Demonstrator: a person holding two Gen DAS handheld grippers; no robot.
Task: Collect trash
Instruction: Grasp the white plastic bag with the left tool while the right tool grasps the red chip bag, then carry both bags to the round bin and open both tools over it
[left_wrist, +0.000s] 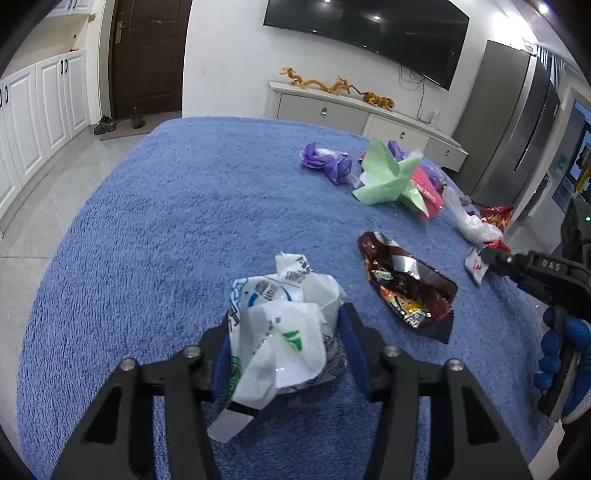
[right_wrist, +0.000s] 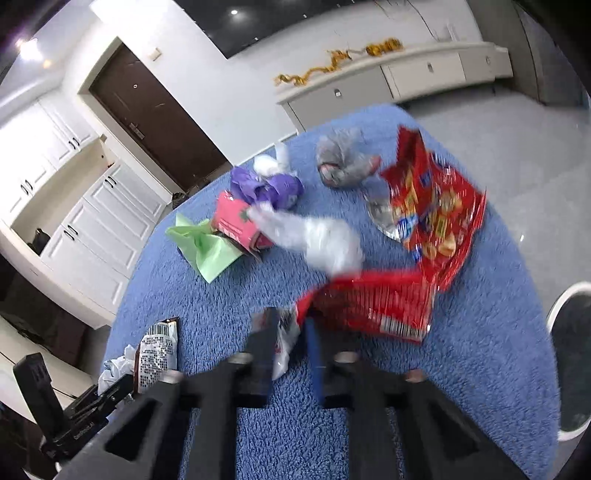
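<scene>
Trash lies scattered on a blue fluffy cover (left_wrist: 166, 240). My left gripper (left_wrist: 286, 315) is shut on a crumpled white wrapper (left_wrist: 280, 325) with blue and green print, its blue pads pressing both sides. A torn brown snack bag (left_wrist: 406, 284) lies just to its right. My right gripper (right_wrist: 290, 317) is shut on a small white packet with red print (right_wrist: 284, 343); a red wrapper (right_wrist: 369, 306) lies against its fingertips, blurred. The left wrist view shows that gripper (left_wrist: 491, 258) at the right edge with the packet (left_wrist: 474, 267), held by a blue-gloved hand (left_wrist: 557, 354).
Farther back lie a green paper (left_wrist: 388, 177), a pink box (right_wrist: 236, 225), purple plastic (left_wrist: 328, 162), white plastic film (right_wrist: 325, 240), a grey bag (right_wrist: 343, 158) and a large red snack bag (right_wrist: 436, 206). A dark, white-rimmed round container (right_wrist: 554, 314) stands beyond the cover's right edge.
</scene>
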